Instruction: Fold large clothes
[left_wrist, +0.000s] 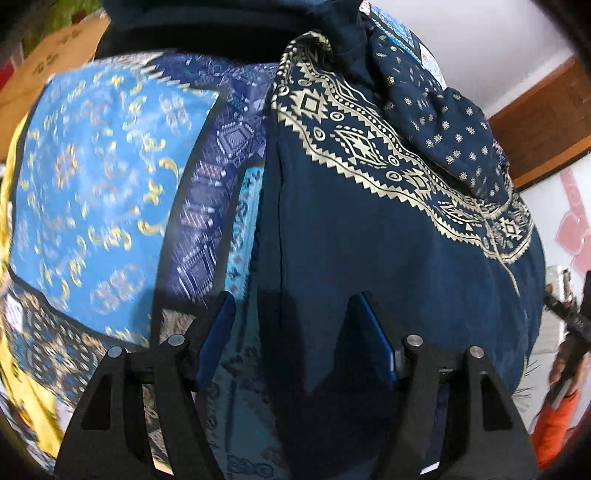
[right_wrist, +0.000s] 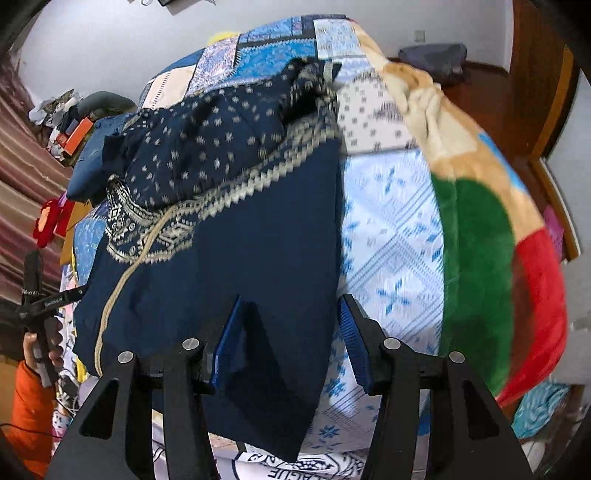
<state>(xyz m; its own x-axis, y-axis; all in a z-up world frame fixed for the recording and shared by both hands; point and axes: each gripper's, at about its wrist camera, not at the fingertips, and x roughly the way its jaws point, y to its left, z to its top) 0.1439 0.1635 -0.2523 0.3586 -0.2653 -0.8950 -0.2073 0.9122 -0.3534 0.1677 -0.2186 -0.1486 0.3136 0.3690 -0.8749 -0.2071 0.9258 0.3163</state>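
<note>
A large navy garment (left_wrist: 369, 240) with a cream geometric border and small dotted motifs lies on the blue patchwork bedspread (left_wrist: 103, 166). It also shows in the right wrist view (right_wrist: 229, 240), partly folded, with a cream cord hanging down its left side. My left gripper (left_wrist: 295, 306) is open, its blue pads hovering over the garment's left edge. My right gripper (right_wrist: 291, 310) is open above the garment's right edge, where navy cloth meets the pale blue bedspread (right_wrist: 391, 258).
A plush blanket (right_wrist: 476, 236) in green, red and beige lies along the bed's right side. Cardboard boxes (left_wrist: 55, 55) stand beyond the bed at the left. A wooden door frame (right_wrist: 546, 92) is at the right. Clutter (right_wrist: 70, 125) sits at the far left.
</note>
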